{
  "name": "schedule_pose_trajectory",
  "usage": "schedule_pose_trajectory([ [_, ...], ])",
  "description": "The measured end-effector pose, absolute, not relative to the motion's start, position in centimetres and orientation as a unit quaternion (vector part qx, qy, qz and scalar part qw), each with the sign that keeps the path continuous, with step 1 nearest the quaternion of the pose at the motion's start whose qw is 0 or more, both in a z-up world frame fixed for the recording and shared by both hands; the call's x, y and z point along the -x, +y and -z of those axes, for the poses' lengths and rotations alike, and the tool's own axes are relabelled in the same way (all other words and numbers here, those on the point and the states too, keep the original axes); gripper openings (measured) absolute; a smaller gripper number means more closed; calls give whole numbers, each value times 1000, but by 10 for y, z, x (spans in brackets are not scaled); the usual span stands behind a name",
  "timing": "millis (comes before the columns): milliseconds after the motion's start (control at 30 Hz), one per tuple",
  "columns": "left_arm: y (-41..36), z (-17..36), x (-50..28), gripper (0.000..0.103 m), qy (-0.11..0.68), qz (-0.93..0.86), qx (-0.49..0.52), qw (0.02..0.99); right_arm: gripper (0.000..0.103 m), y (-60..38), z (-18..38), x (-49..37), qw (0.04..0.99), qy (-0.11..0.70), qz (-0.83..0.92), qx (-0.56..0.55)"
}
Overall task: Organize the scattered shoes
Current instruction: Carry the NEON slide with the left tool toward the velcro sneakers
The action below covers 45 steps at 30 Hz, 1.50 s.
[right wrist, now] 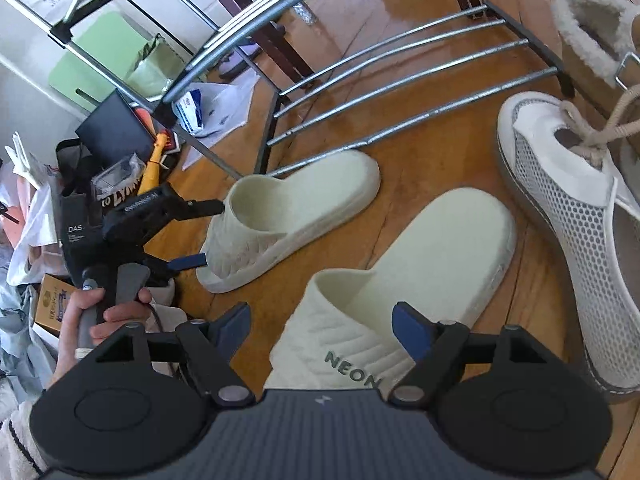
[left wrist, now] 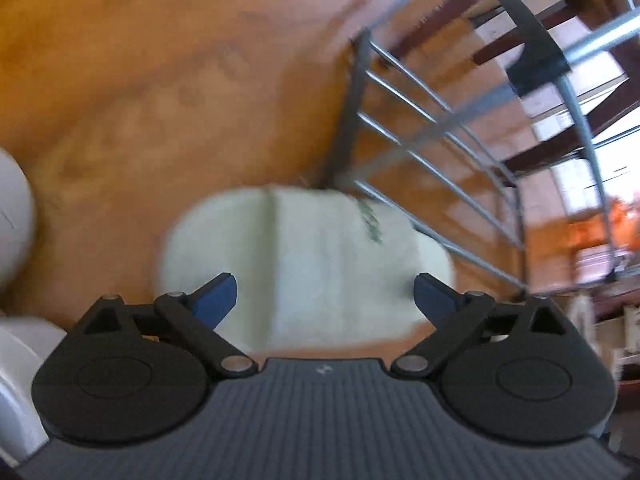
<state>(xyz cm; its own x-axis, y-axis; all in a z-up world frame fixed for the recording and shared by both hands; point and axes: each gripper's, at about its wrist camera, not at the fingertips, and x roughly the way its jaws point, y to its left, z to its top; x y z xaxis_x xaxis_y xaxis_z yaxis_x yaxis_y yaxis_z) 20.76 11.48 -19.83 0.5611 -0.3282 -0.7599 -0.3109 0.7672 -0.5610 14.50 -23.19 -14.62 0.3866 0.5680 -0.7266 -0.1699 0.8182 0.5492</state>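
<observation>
Left wrist view: it's blurry. My left gripper (left wrist: 325, 300) has its jaws spread wide w/ nothing pinched. A cream slide (left wrist: 304, 264) sits on the wood floor (left wrist: 140, 100), low in the middle of the frame, right ahead of the jaws. The metal shoe rack (left wrist: 432, 160) runs from the middle to the upper right, just past the slide.

Right wrist view: much clearer. My right gripper (right wrist: 322, 328) also has its jaws spread, not pressing on anything. A 2nd cream slide (right wrist: 404, 276), the one w/ NEON on its strap, lies bottom center. Its strap end is between the jaws and its long side runs up and to the right. The other slide (right wrist: 288, 216) is left of center, long side also going up-right, its far end by the rack (right wrist: 400, 68). The left gripper (right wrist: 200, 232) is at that slide's strap end, one finger near the top of the strap and one near the sole, jaws apart. A white mesh sneaker (right wrist: 568, 216) lies at the right.

I think each hand is nearest its own slide, so each should close on its strap.
</observation>
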Motion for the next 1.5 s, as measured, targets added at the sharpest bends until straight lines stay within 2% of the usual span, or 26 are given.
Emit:
schedule_pose_trajectory([
  [33,105,196,-204,79,460,5,324,827,79,-232,146,-145,809,505,-227,-196],
  [67,99,194,-202,77,452,3,316,834,79,-232,146,-144,809,506,-226,-195],
  [333,75,185,-199,73,435,-28,310,845,79,-238,151,-142,809,511,-215,-194],
  [367,75,183,-198,52,434,-30,312,845,79,-239,152,-142,809,511,-213,-195],
  [433,78,180,-194,45,432,-27,327,840,79,-241,152,-143,810,511,-210,-196],
  [467,84,179,-191,39,430,-21,342,835,79,-241,152,-143,810,511,-209,-197],
  [833,85,172,-162,34,414,-27,361,835,79,-238,148,-143,815,506,-207,-193],
  [933,88,162,-135,21,388,-24,386,837,79,-237,146,-140,817,504,-206,-190],
  [1033,89,148,-107,17,369,-18,390,844,79,-235,144,-132,818,500,-219,-184],
  [1133,90,135,-76,17,370,-21,371,852,79,-232,141,-120,814,498,-237,-184],
  [1233,98,140,-36,20,408,-37,374,832,79,-225,138,-108,814,493,-255,-173],
  [1333,111,162,-3,47,466,-60,394,790,79,-217,135,-100,812,493,-268,-158],
  [1367,113,165,0,52,470,-61,398,786,79,-212,133,-96,812,492,-275,-152],
  [1433,129,176,18,58,490,-67,427,757,79,-202,131,-89,811,489,-289,-142],
  [1500,144,182,32,59,502,-71,448,736,79,-187,128,-78,807,487,-310,-123],
])
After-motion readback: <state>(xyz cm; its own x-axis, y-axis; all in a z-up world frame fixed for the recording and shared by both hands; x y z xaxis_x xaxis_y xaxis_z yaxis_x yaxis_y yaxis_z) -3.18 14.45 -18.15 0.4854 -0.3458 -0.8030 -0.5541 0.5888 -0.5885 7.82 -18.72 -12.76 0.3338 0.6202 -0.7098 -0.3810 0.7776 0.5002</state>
